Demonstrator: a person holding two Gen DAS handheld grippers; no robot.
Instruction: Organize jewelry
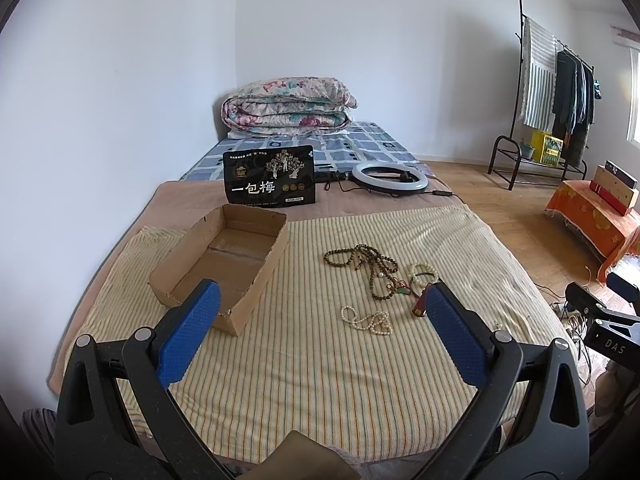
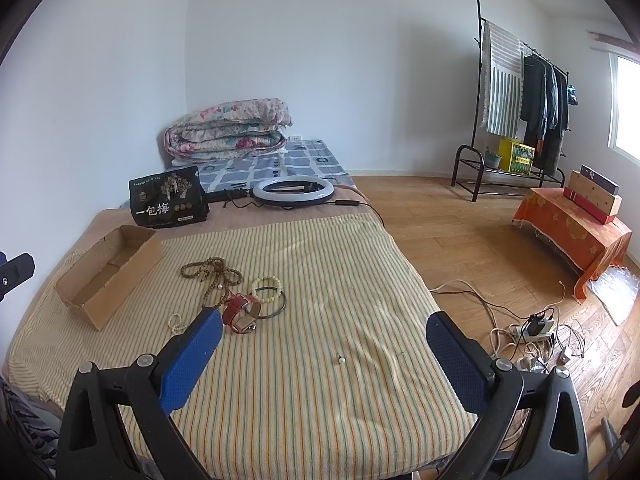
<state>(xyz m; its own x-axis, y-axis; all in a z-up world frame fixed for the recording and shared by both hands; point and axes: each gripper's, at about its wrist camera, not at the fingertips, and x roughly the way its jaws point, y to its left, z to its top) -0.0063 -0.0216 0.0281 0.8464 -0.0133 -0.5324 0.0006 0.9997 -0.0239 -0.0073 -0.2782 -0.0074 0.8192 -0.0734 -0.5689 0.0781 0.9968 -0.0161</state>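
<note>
We hold the left gripper (image 1: 320, 304) and right gripper (image 2: 324, 328) wide apart and empty above the striped cloth (image 2: 320, 380); the jewelry lies mid-frame, brown bead strand (image 2: 212, 272) tangled beside bracelets (image 2: 268, 288), the cardboard box (image 1: 224, 260) at left empty. Lifting the tangle may drag neighbours along. The red watch (image 2: 240, 310) is half hidden in the left view, the tiny pearl (image 2: 341, 359) barely legible.

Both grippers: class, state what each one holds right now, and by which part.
Nothing is held. The left gripper and right gripper are both open and empty above the striped cloth.
</note>
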